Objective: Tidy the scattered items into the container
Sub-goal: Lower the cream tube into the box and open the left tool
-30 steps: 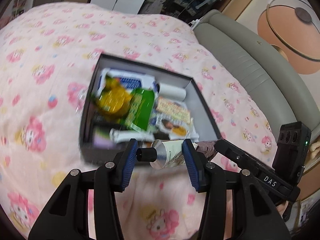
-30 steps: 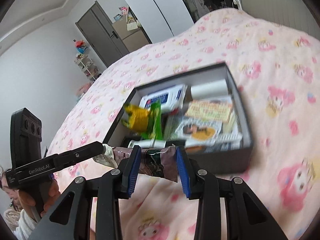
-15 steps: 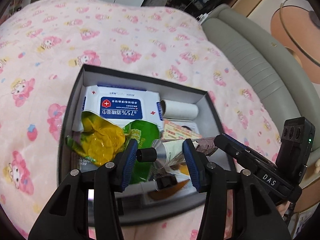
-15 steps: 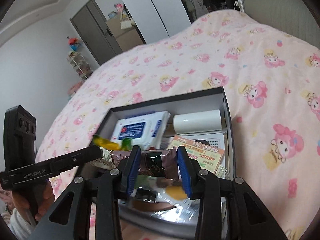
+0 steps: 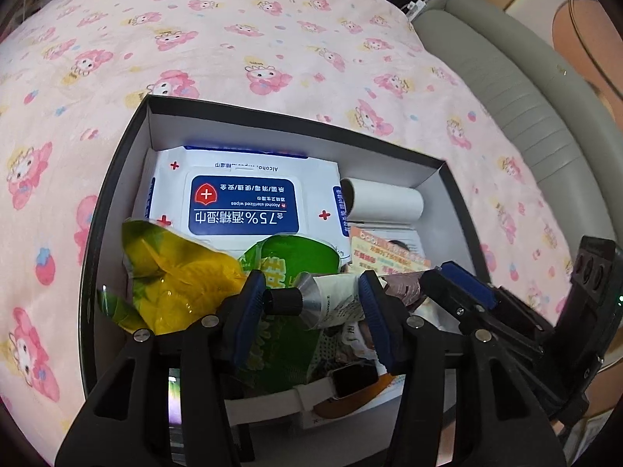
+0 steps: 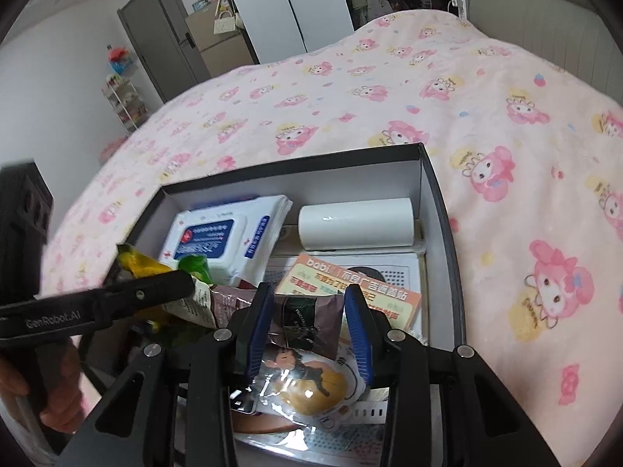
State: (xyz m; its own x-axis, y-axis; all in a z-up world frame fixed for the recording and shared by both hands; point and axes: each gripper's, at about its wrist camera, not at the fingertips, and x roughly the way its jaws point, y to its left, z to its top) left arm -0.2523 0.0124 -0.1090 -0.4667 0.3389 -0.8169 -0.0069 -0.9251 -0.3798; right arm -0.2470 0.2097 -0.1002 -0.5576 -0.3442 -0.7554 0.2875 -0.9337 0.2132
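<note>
A dark box point(image 5: 117, 179) with white inner walls sits on the pink bed; it also shows in the right wrist view point(image 6: 432, 179). My left gripper point(image 5: 311, 303) is shut on a silver-and-white tube with a black cap point(image 5: 331, 299), held over the box. My right gripper point(image 6: 307, 319) is shut on a brown sachet point(image 6: 307, 311), also over the box. The two grippers are side by side, and the sachet's end point(image 5: 405, 288) touches the tube's end. Inside lie a wipes pack point(image 5: 241, 198), a white roll point(image 5: 381, 202), yellow point(image 5: 175, 276) and green point(image 5: 292, 260) bags.
A pink cartoon-print blanket point(image 5: 272, 39) surrounds the box. A grey padded headboard point(image 5: 525, 109) lies to the right. The box also holds an orange leaflet point(image 6: 350, 292), a watch point(image 5: 350, 381) and a snack packet point(image 6: 307, 381). A door and shelves point(image 6: 163, 43) stand far off.
Both grippers have moved forward from the box's near edge to above its inside, carrying the tube and the sachet. The box now looks closer and larger.
</note>
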